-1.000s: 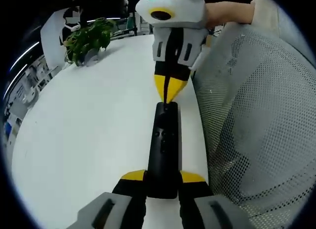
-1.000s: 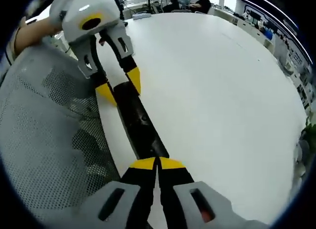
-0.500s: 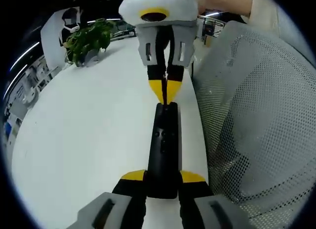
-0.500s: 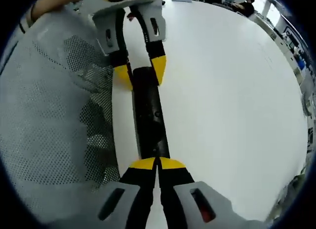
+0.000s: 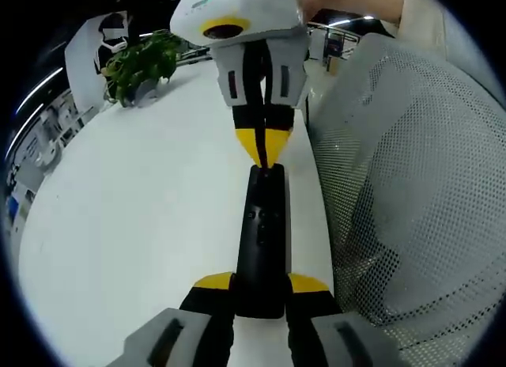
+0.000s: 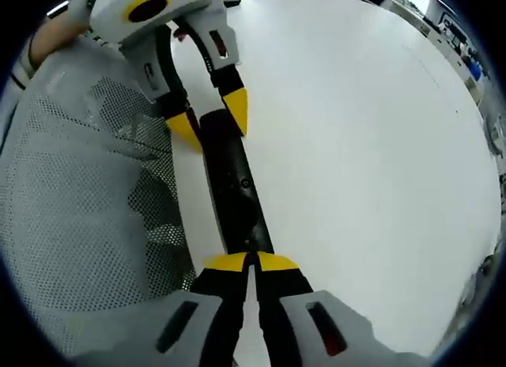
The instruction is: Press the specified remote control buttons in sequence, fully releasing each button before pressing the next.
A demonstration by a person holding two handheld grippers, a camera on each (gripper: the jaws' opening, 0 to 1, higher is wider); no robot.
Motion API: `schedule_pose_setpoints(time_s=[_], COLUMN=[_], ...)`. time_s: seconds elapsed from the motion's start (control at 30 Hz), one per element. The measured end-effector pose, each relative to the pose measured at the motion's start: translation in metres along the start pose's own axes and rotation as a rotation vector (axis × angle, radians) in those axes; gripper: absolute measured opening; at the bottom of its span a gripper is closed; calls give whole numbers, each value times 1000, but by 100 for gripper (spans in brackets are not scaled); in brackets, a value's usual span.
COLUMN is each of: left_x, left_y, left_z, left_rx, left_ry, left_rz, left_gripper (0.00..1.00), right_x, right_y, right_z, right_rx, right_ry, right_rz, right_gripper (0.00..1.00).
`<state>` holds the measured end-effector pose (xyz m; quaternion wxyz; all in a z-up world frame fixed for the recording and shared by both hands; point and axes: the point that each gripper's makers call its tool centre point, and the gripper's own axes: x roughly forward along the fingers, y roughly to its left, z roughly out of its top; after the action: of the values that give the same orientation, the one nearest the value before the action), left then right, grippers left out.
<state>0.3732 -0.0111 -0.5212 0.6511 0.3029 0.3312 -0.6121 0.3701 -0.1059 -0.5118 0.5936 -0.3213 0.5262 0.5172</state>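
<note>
A long black remote (image 5: pixel 265 225) lies along the white table's edge. My left gripper (image 5: pixel 261 281) is shut on its near end, one yellow-tipped jaw on each side. From the top of the left gripper view my right gripper (image 5: pixel 266 149) comes down, shut, its yellow tips meeting the remote's far end. In the right gripper view the right gripper (image 6: pixel 254 260) is shut, with its tips at the remote's (image 6: pixel 235 193) closest end. The left gripper (image 6: pixel 209 120) clamps the remote's other end at the upper left. Small buttons show on the remote's middle.
The white table (image 5: pixel 134 201) spreads wide on one side of the remote. A grey mesh chair back (image 5: pixel 403 185) stands close along the other side, also in the right gripper view (image 6: pixel 79 193). A potted plant (image 5: pixel 142 62) sits at the table's far corner.
The right gripper's body has swung a little to the left in the left gripper view, with its tips kept at the remote's end. The right gripper view has tilted. The remote stays put.
</note>
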Motion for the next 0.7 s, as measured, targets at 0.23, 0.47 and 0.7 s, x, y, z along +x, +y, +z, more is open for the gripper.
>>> schedule_pose_setpoints(time_s=[0.23,0.47,0.7], left_x=[0,-1,-1], left_y=[0,-1,-1], left_z=[0,1,1], left_rx=[2,3,4], left_ry=[1,0,0], left_rz=[0,0,-1], left_gripper=[24,24,24], right_x=[0,-1,-1], right_y=[-5,-6,-4], right_z=[0,0,0], right_rx=[33,52,-11], right_ry=[-22,-74,-110], right_rz=[-27,17,-11], right_gripper=[1,0,0])
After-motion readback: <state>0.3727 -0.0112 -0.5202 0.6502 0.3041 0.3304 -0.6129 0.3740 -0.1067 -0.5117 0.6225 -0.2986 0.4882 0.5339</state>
